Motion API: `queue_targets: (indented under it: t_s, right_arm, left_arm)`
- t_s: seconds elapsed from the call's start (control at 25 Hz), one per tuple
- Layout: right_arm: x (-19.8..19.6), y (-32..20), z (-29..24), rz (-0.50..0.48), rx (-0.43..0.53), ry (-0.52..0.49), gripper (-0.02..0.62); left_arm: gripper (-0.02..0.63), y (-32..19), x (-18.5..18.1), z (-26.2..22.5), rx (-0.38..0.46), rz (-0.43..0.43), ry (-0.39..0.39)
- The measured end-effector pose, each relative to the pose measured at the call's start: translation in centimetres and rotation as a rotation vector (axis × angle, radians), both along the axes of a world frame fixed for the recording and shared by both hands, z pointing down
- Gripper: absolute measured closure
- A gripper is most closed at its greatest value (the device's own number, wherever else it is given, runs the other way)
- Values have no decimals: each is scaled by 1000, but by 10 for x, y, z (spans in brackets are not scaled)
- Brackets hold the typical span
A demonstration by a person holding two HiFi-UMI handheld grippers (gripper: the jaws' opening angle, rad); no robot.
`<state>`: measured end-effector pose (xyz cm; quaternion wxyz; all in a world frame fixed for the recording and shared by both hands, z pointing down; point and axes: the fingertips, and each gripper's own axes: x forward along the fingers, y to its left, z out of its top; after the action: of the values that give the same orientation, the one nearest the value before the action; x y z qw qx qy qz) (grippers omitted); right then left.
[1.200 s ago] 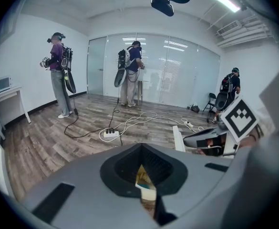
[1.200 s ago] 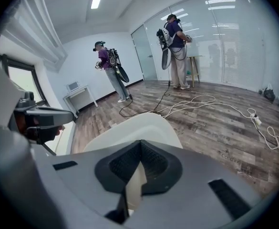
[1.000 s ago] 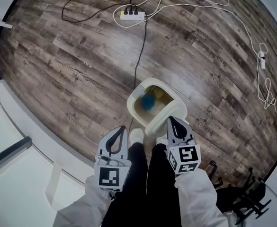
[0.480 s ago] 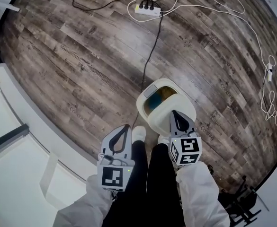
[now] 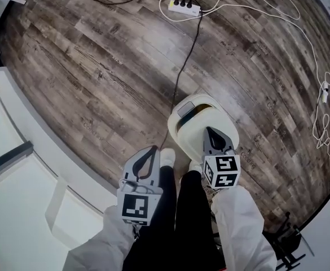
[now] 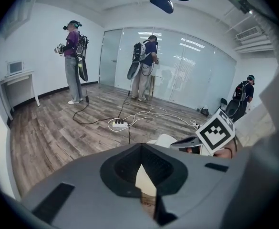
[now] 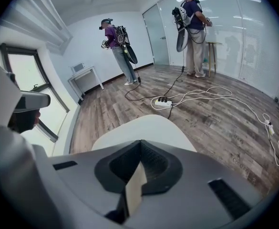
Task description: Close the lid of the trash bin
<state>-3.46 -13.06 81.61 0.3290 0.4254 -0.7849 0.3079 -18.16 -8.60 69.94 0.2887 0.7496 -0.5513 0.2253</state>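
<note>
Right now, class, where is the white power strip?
In the head view, the power strip lies top centre on the floor, beyond the trash bin, a black cable running toward the bin.

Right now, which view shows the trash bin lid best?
The head view: most of the lid shows from above, nearly down, with the right gripper over it. The right gripper view shows only its top; the left gripper view, an edge.

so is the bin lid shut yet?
Nearly, not fully. Head view: the lid covers most of the trash bin, but a dark gap shows along its left edge. The right gripper is over it.
</note>
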Motion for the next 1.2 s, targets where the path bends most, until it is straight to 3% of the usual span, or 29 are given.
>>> queue_targets:
  t_s: [0.52, 1.2]
  right_arm:
    - [-10, -6, 44, -36, -75, 50, 572]
    - [-12, -6, 54, -58, -88, 80, 572]
  left_arm:
    - [601, 1, -20, 20, -19, -43, -3]
    - [601, 2, -23, 25, -28, -59, -1]
